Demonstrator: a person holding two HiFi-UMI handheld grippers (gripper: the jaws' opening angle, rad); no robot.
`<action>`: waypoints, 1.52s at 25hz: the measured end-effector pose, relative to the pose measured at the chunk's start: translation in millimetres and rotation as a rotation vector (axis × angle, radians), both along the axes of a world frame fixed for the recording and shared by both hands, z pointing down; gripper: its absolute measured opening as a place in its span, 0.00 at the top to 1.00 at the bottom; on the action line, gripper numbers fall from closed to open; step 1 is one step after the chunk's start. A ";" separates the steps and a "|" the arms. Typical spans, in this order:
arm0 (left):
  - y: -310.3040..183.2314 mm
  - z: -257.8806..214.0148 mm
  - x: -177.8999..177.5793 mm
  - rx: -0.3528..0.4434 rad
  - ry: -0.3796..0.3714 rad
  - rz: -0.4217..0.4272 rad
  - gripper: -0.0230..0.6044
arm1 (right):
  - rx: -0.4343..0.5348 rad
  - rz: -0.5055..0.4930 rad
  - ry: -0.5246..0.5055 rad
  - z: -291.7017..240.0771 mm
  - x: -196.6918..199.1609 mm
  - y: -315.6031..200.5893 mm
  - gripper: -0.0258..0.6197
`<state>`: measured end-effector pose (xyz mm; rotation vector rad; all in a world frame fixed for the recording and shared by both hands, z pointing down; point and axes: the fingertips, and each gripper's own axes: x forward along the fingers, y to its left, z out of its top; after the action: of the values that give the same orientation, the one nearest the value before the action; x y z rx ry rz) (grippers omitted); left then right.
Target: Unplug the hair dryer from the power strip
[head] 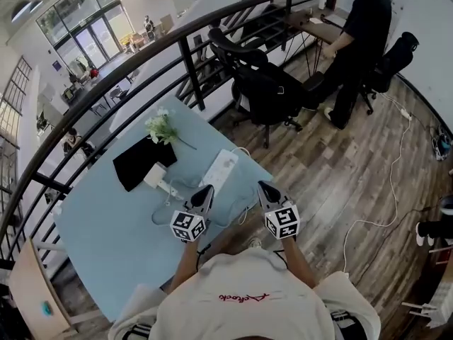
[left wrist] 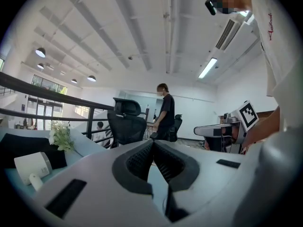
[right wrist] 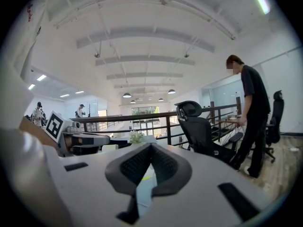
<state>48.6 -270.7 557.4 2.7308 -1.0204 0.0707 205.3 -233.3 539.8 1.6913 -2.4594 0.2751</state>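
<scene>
A white power strip (head: 220,167) lies on the light blue table (head: 106,239), just ahead of both grippers. Left of it a white hair dryer (head: 155,175) rests partly on a black pad (head: 138,163), and its cord (head: 164,217) loops across the table toward the strip. In the left gripper view the hair dryer (left wrist: 33,167) shows at the far left. My left gripper (head: 206,190) (left wrist: 153,143) is shut and empty, hovering near the strip's near end. My right gripper (head: 264,185) (right wrist: 151,146) is shut and empty too, above the table's right edge.
A small bunch of white flowers (head: 162,127) lies at the table's far side, beside a dark railing (head: 185,55). A black office chair (head: 263,87) stands beyond the table. A person in black (head: 357,44) stands at a desk on the wooden floor (head: 354,183).
</scene>
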 end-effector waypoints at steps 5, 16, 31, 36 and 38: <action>-11.4 7.7 14.3 -0.009 -0.043 -0.038 0.95 | -0.007 -0.031 -0.014 6.1 22.8 -10.2 0.93; -26.9 17.5 25.4 -0.037 -0.100 -0.068 0.95 | -0.023 -0.071 -0.052 12.5 35.3 -34.2 0.93; -74.7 39.6 11.5 -0.066 -0.079 -0.048 0.95 | -0.059 -0.072 -0.021 24.4 4.9 -83.4 0.93; -88.0 54.4 2.4 -0.097 -0.076 -0.049 0.95 | -0.092 -0.091 -0.011 35.8 -10.5 -100.8 0.93; -92.2 59.0 -0.9 -0.104 -0.080 -0.055 0.95 | -0.103 -0.101 -0.009 40.0 -15.6 -106.0 0.93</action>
<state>47.7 -362.9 616.4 2.6231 -1.0801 0.2190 189.7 -339.3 579.7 1.5237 -2.4808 0.3910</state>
